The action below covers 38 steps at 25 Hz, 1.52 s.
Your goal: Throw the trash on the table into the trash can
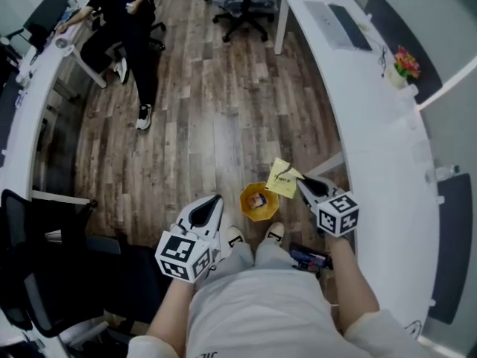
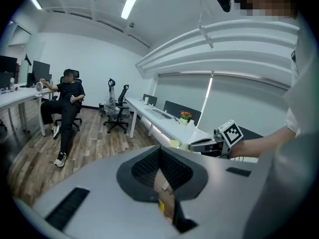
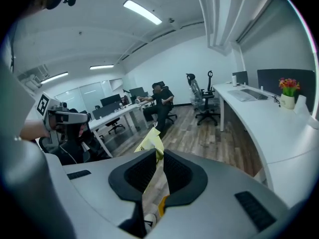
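- Head view shows the carrying step. The right gripper (image 1: pixel 302 182) holds a yellow paper (image 1: pixel 283 177) just beside the trash can (image 1: pixel 245 198), on the can's side towards the table (image 1: pixel 373 125) and not yet over its mouth.
- Right gripper view confirms the grip: the jaws pinch the paper, which sticks out past their tips.
- Left gripper (image 1: pixel 215 199) hangs near the can's opposite side, its jaws pressed together with nothing between them.
- Just beyond the person's shoes (image 1: pixel 274 232), the can stands on the wooden floor (image 1: pixel 223 110), with a small item (image 1: pixel 259 200) lying inside.
- Next, as I judge it, the paper must come over the can's mouth before the jaws spread. A light sheet may drift, so a low release looks wise.
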Each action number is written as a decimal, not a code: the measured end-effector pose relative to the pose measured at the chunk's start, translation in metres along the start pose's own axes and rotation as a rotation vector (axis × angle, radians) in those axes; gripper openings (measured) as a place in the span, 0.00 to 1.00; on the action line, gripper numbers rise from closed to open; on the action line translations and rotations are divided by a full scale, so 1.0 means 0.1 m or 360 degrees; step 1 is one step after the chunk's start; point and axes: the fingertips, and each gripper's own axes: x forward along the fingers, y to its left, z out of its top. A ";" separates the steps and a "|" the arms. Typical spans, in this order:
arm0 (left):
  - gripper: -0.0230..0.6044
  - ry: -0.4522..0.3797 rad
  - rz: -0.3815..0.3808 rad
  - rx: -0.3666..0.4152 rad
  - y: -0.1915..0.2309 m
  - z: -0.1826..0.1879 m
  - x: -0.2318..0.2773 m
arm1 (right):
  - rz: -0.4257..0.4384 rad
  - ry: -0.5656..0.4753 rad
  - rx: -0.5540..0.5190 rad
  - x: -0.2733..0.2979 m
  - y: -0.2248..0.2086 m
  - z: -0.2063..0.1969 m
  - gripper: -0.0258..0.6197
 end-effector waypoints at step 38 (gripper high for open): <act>0.04 0.0153 0.0060 -0.0184 0.37 -0.63 0.93 | 0.0267 0.0359 0.0047 0.99 -0.50 -0.94 0.13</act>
